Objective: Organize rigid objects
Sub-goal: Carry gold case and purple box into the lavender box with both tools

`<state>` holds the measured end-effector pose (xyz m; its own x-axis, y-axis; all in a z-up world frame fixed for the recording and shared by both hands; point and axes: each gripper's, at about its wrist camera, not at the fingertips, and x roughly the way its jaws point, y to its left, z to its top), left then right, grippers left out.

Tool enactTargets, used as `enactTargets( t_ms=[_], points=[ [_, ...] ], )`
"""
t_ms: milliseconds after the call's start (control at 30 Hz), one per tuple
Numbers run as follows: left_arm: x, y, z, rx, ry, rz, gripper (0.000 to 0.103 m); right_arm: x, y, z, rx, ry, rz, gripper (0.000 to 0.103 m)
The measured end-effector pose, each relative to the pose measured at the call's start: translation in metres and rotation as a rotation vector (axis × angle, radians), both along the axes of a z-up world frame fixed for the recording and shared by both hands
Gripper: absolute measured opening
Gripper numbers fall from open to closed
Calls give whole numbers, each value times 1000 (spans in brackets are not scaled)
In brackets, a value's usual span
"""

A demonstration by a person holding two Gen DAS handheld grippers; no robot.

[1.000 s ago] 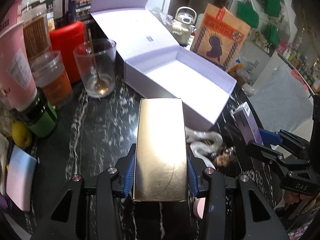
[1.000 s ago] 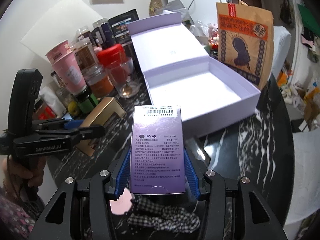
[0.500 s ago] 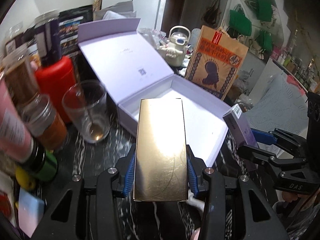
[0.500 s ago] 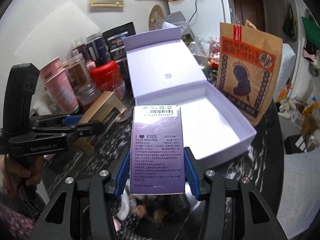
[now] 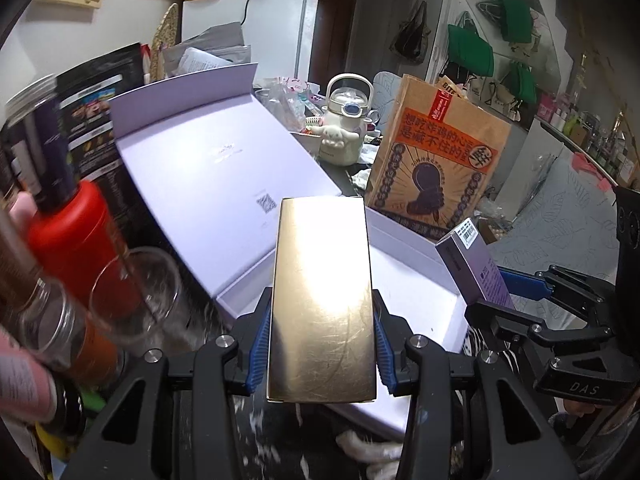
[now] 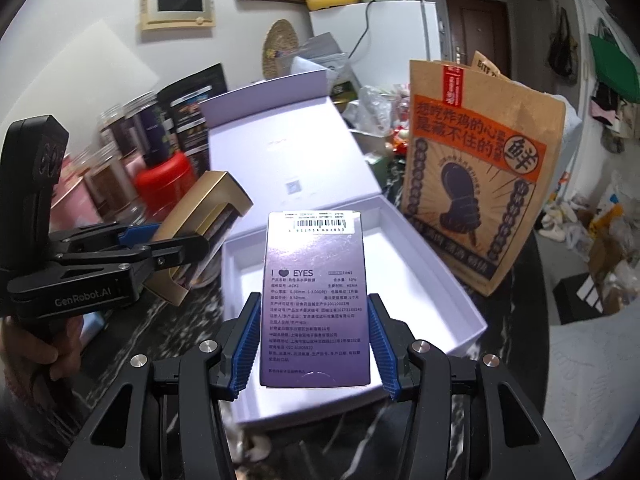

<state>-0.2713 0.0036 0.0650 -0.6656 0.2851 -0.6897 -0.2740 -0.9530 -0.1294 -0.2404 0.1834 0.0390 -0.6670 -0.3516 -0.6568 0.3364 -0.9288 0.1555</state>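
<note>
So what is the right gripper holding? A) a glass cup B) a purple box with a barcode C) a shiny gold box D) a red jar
B: the right gripper is clamped on the purple box, with its barcode label at the top.

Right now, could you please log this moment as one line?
left tongs: hold gold box | right tongs: hold purple box | both over open white box
</note>
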Motion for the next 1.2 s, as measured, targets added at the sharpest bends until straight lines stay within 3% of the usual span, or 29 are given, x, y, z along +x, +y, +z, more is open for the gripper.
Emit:
enactTargets(
  t_ms=[333, 933, 1100, 1200],
  points=[
    [-43, 21, -13, -32, -16, -48, 43, -35, 5, -4, 4, 3, -18, 50],
    [-80, 39, -67, -84, -159, -71, 43, -64, 12, -54, 27, -134, -52, 50],
    [-84, 41, -81, -124, -191, -60, 44, -70, 10, -65, 58, -159, -65, 50],
    [-83, 44, -85, -196, -174, -50, 44, -70, 11, -70, 74, -174, -71, 50]
  ],
)
